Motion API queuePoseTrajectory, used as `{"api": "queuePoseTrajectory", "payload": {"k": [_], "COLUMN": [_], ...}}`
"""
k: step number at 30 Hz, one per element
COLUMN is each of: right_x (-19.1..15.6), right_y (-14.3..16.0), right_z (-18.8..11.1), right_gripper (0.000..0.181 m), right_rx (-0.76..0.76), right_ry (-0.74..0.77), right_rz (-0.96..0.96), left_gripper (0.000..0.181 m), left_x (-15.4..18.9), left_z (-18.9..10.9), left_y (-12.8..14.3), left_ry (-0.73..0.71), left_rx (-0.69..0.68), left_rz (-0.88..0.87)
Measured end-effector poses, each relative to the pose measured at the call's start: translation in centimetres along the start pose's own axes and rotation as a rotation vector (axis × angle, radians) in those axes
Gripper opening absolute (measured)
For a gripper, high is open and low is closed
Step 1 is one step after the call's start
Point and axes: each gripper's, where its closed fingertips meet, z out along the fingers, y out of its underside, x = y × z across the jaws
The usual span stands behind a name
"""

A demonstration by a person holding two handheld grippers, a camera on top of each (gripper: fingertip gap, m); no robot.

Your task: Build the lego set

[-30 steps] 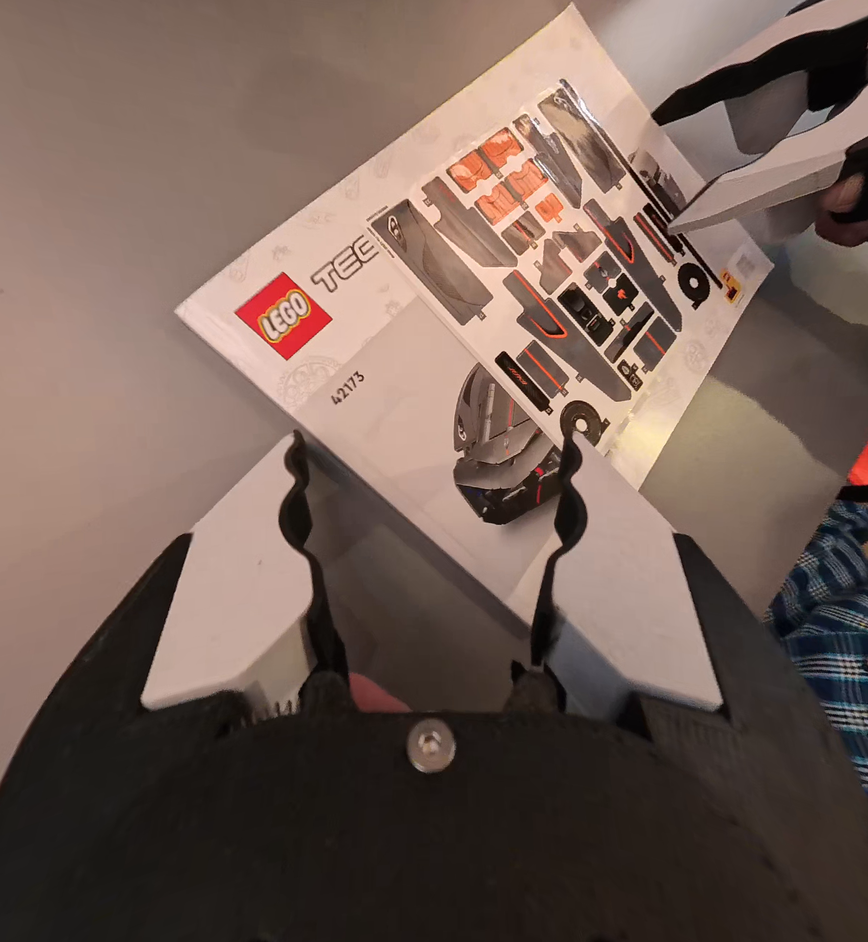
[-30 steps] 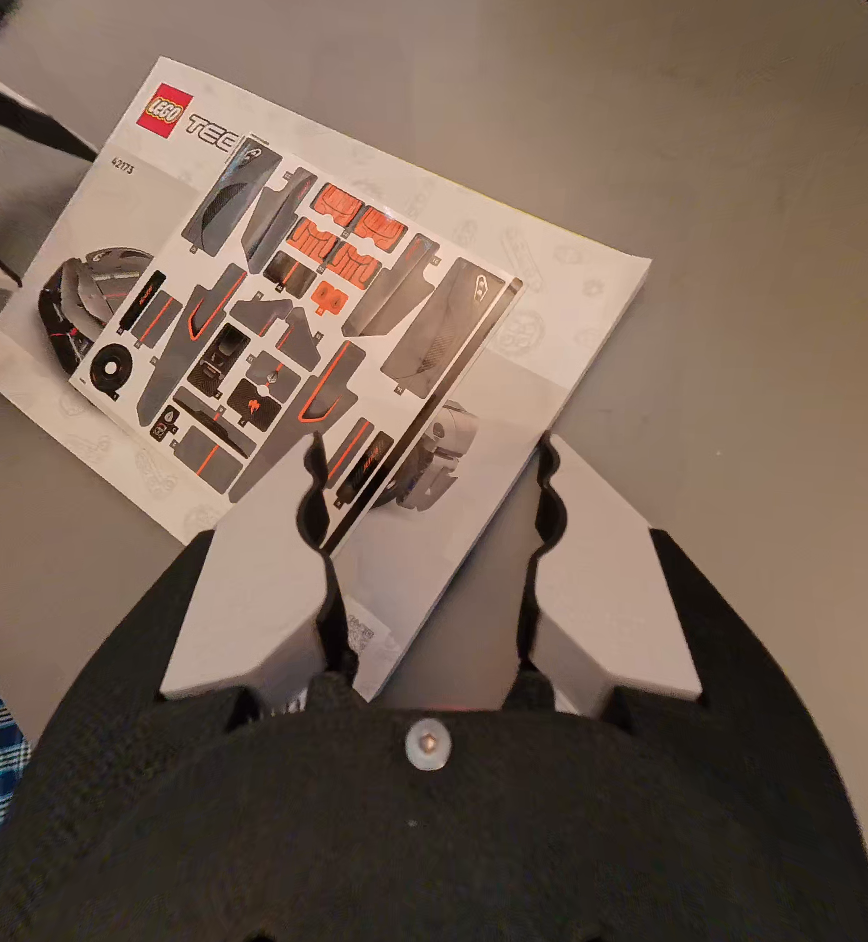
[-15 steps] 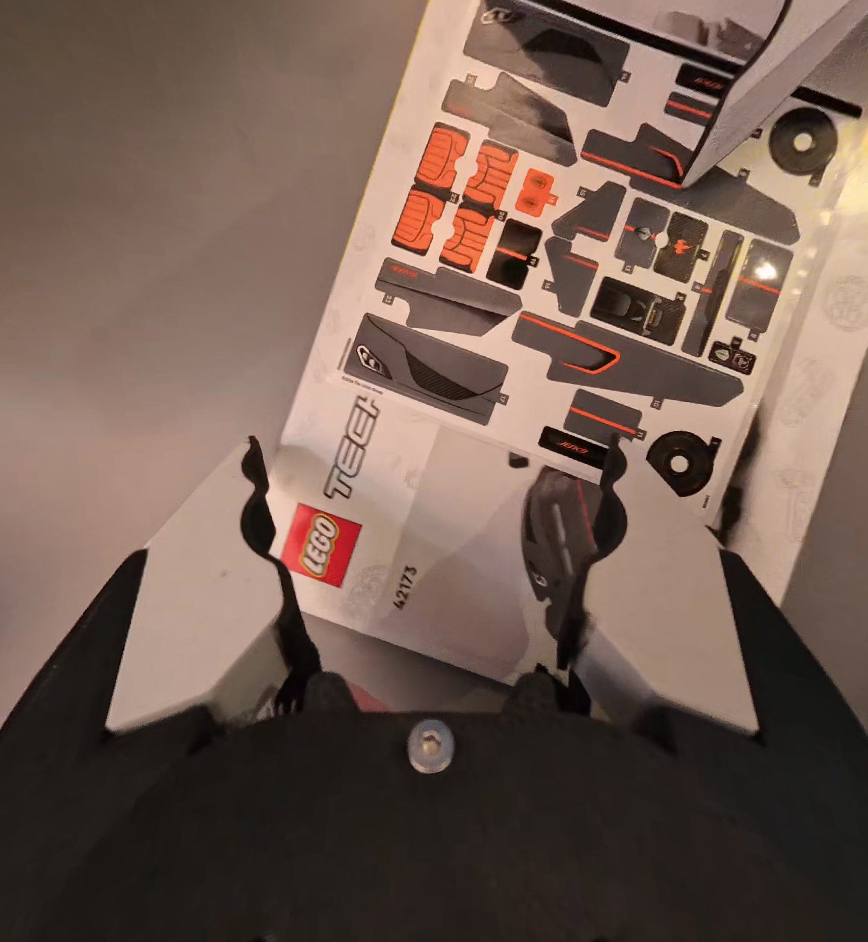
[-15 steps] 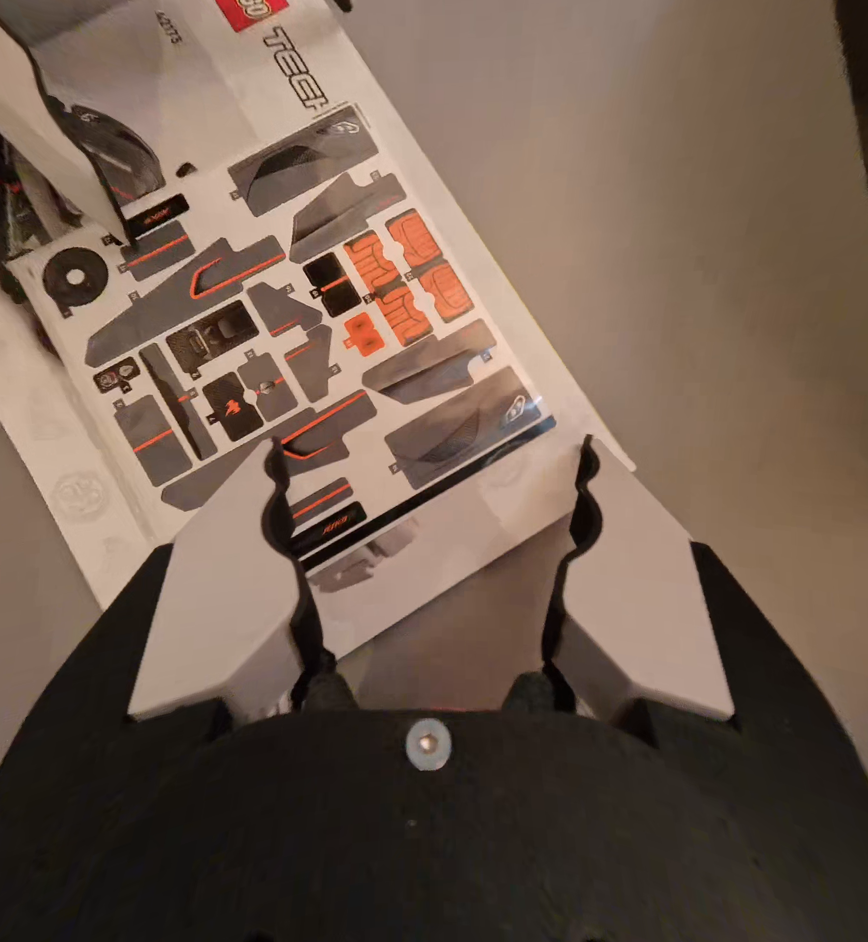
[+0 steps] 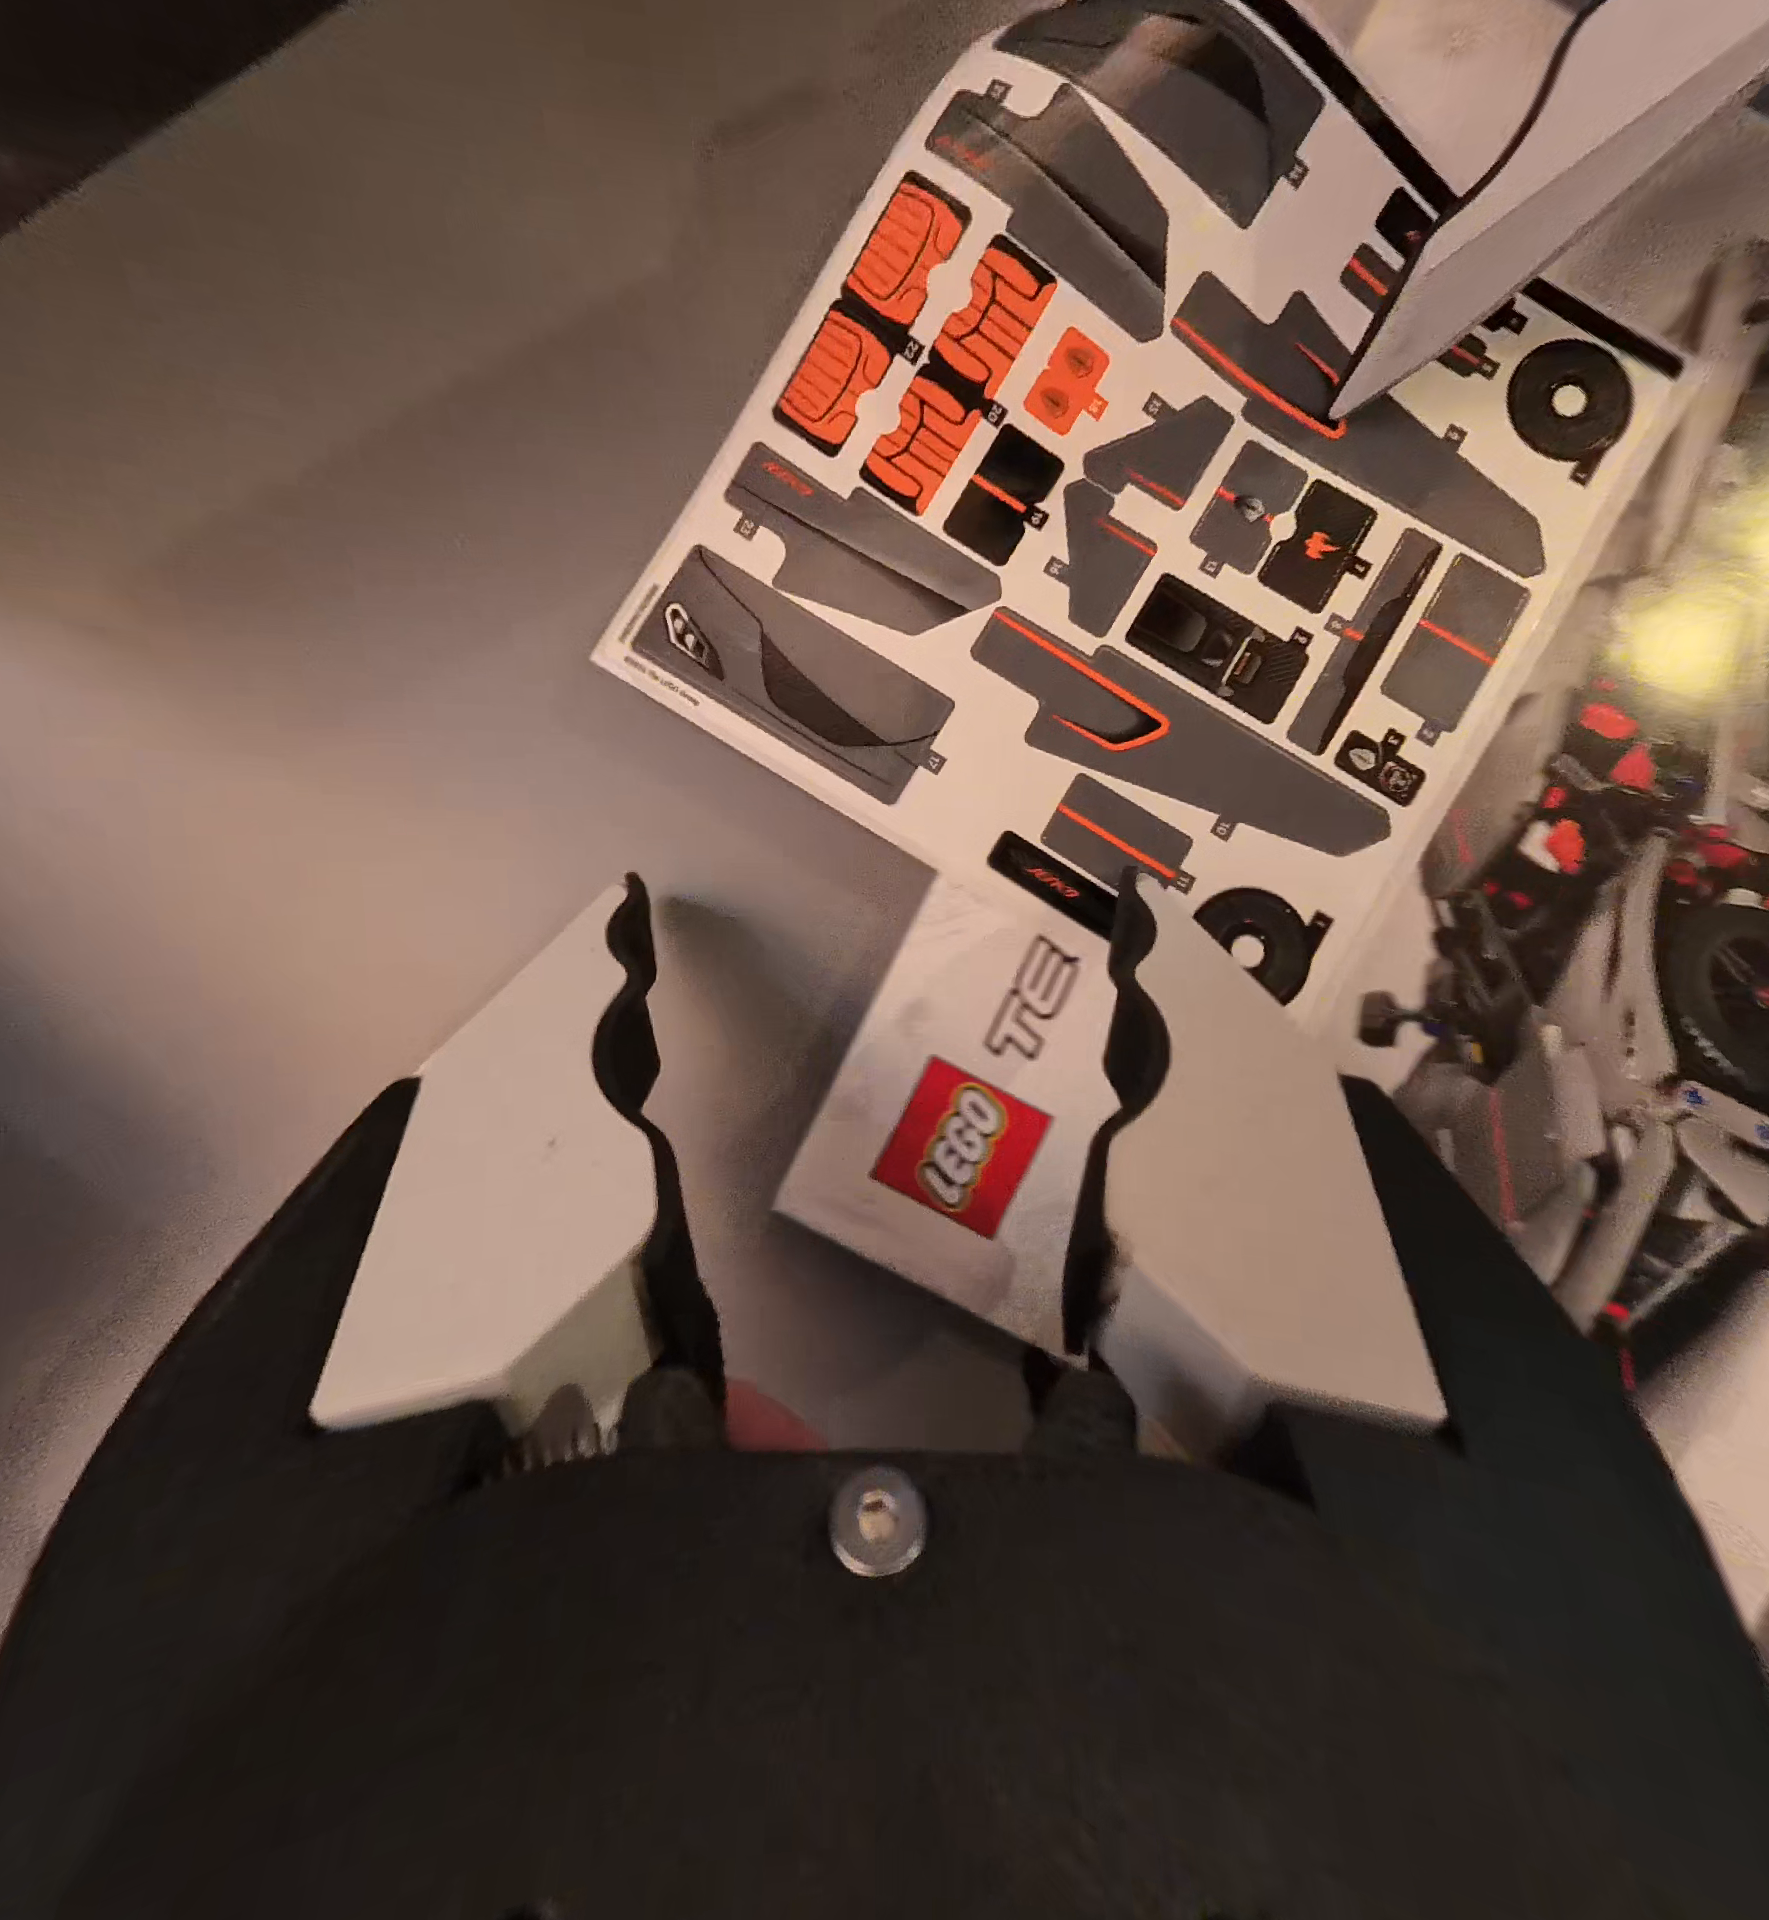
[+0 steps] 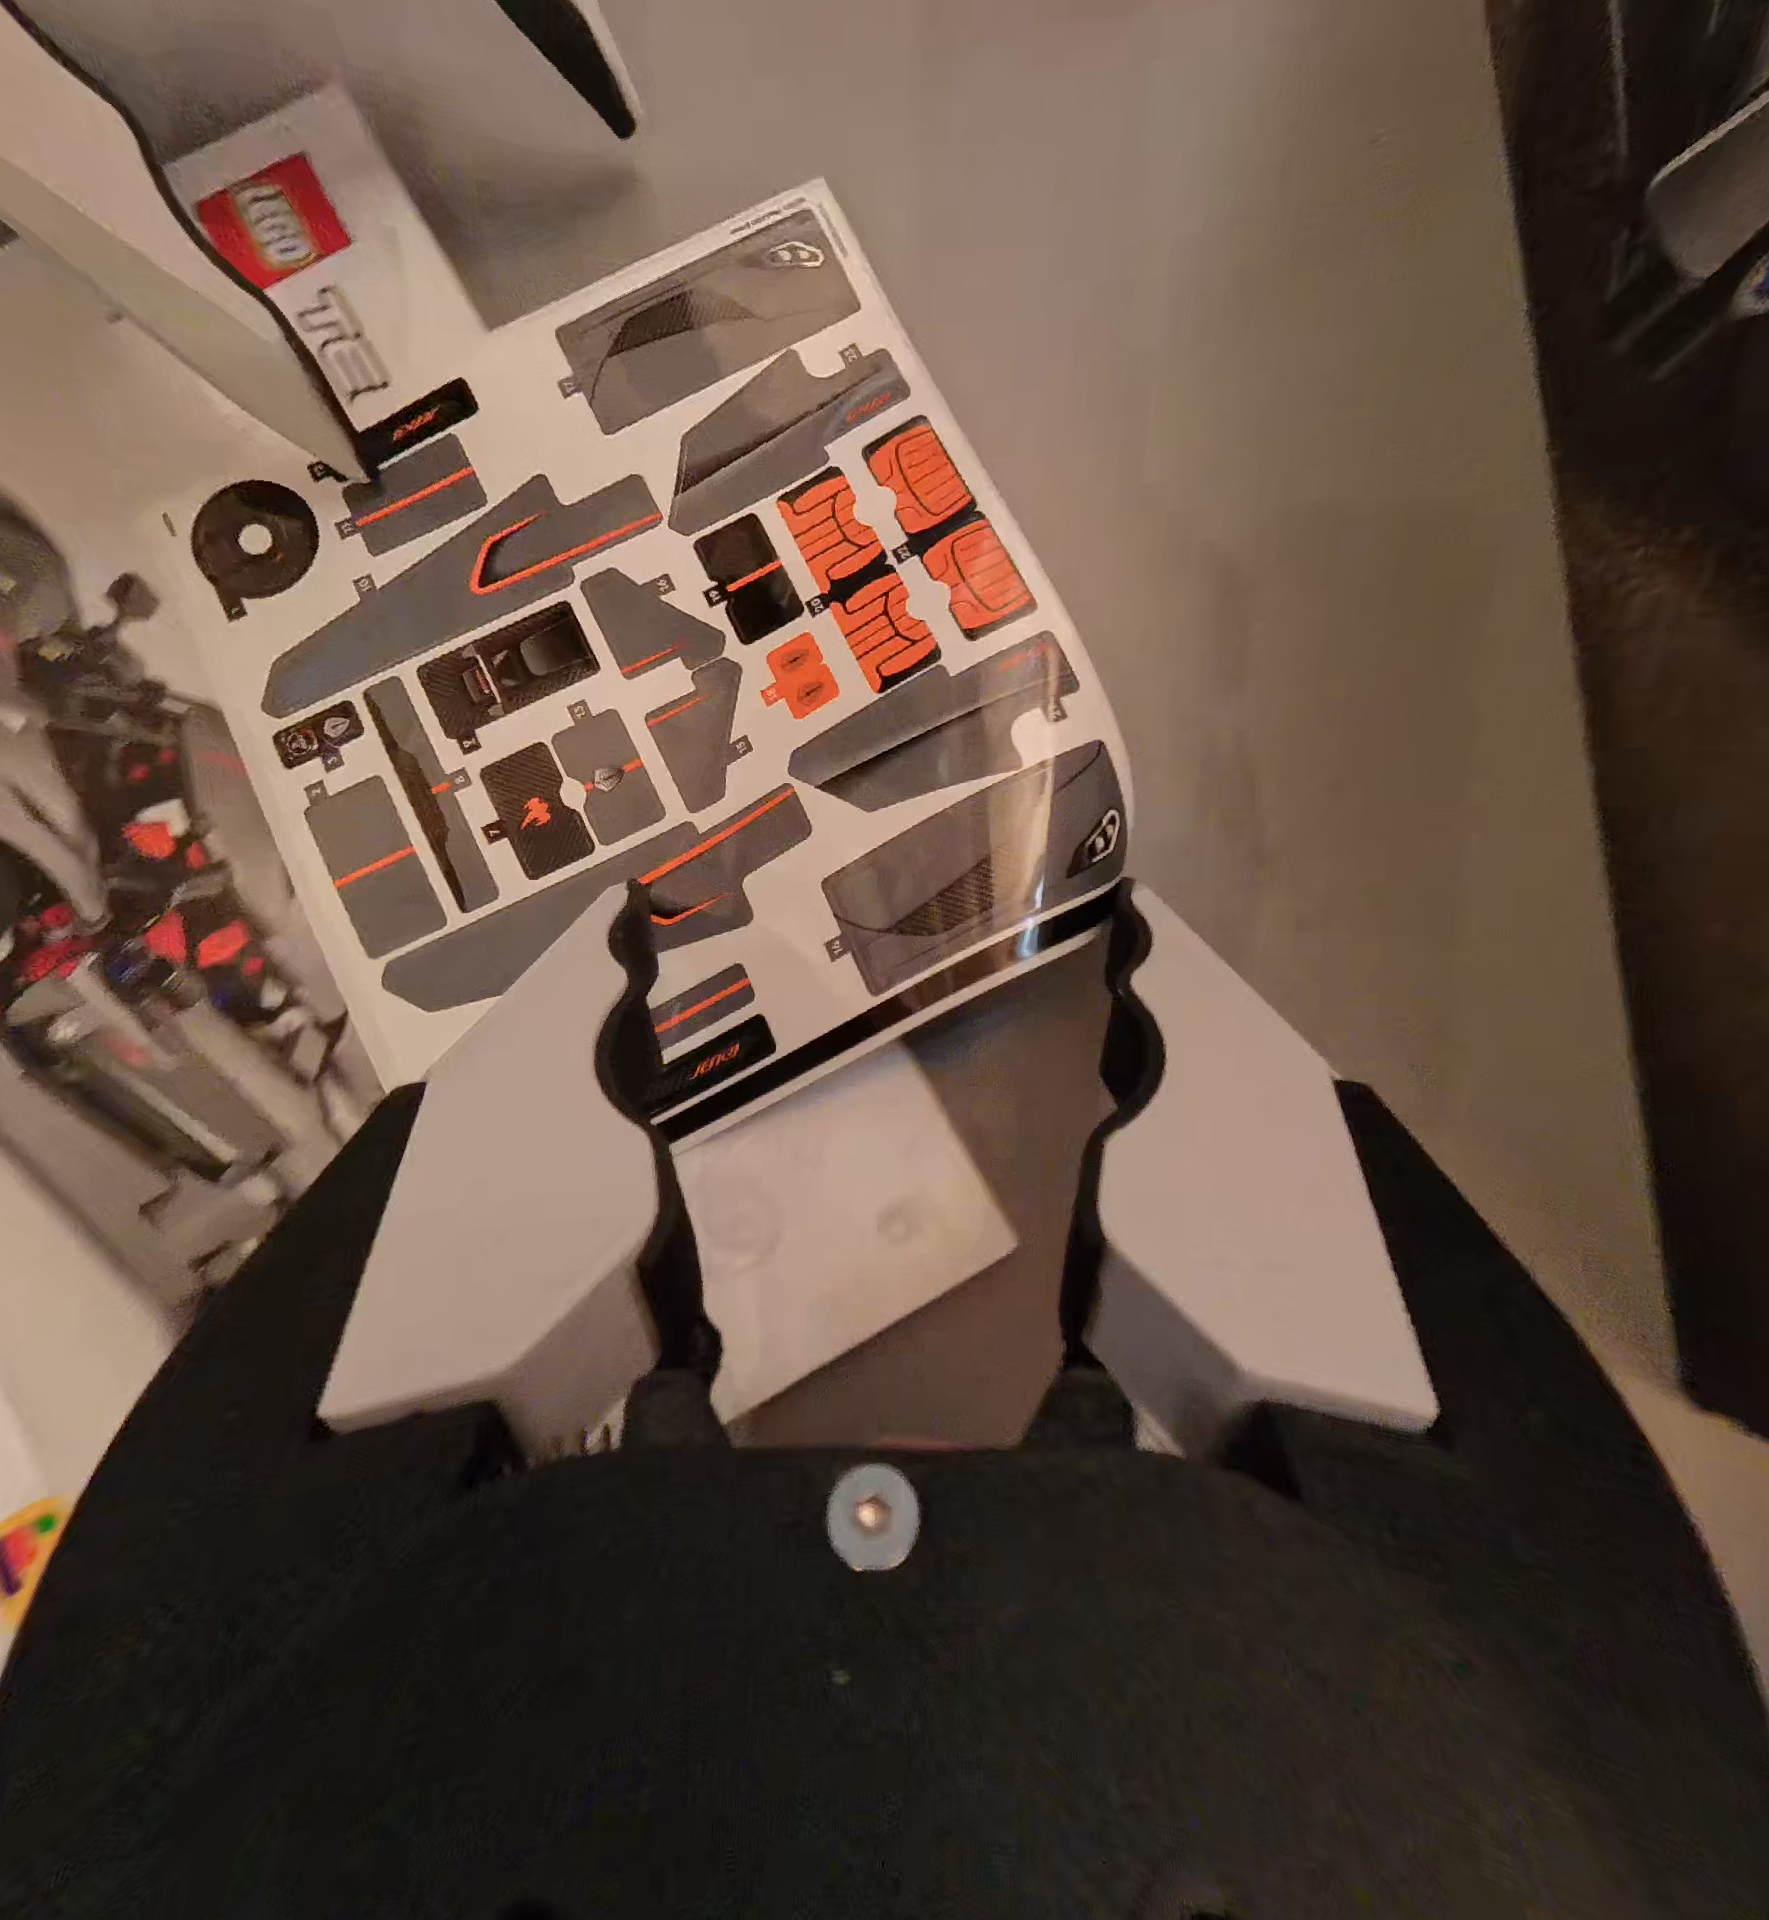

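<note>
Both wrist views look steeply down, close over the desk [image 5: 236, 520], from opposite ends of the sticker sheet [image 5: 1119, 540] [image 6: 672, 665], which both share.

The left gripper [image 5: 875, 997], white-fingered with a black body, has its jaws spread wide; the matching right gripper [image 6: 875, 997] is likewise agape.

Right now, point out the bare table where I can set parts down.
The table looks bare beyond the sticker sheet, on the side of its orange stickers. In the right wrist view that strip runs to a dark object. The opposite side is crowded: the instruction booklet and both open grippers, left, right.
</note>
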Motion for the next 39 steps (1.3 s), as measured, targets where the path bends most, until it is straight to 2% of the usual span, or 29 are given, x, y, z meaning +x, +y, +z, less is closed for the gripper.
{"api": "queuePoseTrajectory", "payload": {"k": [1,6,10,12,14,17,20,22,29,32,35,39], "right_x": [0.5,3.4,5.1,5.2,4.1,1.9,1.7,1.3,2.8,3.1,2.8,2.2], "right_y": [-0.5,-2.5,-3.9,-4.6,-5.1,-5.0,-4.0,-4.1,-5.3,-5.6,-6.7,-7.4], "right_z": [0.3,2.1,2.9,2.3,1.6,1.6,2.7,3.6,4.8,5.0,3.3,-1.5], "right_gripper": [0.085,0.08,0.074,0.073,0.07,0.066,0.063,0.062,0.06,0.068,0.076,0.081], "right_rx": [-0.002,-0.043,-0.042,-0.018,0.019,0.038,-0.02,-0.017,0.023,0.011,0.101,0.219], "right_ry": [0.018,0.123,0.183,0.207,0.159,0.057,0.034,-0.022,-0.021,-0.006,0.012,0.099], "right_rz": [-0.008,-0.033,-0.025,-0.054,-0.059,-0.102,-0.131,-0.09,-0.038,-0.033,-0.018,-0.016], "left_gripper": [0.083,0.077,0.072,0.071,0.067,0.061,0.06,0.059,0.053,0.057,0.07,0.092], "left_x": [-0.6,-3.2,-6.2,-6.7,-6.6,-4.7,-3.7,-3.4,-5.1,-5.8,-6.3,-8.4], "left_z": [-0.1,-0.1,0.0,-0.3,-0.9,-1.1,0.1,0.6,1.2,1.1,-0.4,-4.4], "left_y": [0.0,-0.2,-0.1,-0.3,-1.0,-1.9,-1.4,-1.6,-1.7,-1.7,-2.9,-6.0], "left_ry": [-0.013,-0.078,-0.203,-0.218,-0.245,-0.194,-0.151,-0.106,-0.044,-0.074,-0.113,-0.201], "left_rx": [0.004,0.004,-0.03,-0.028,0.016,0.06,0.001,0.006,-0.002,-0.008,0.061,0.197], "left_rz": [-0.002,-0.043,-0.028,-0.014,0.012,0.112,0.17,0.149,0.042,0.047,0.05,0.011]}}
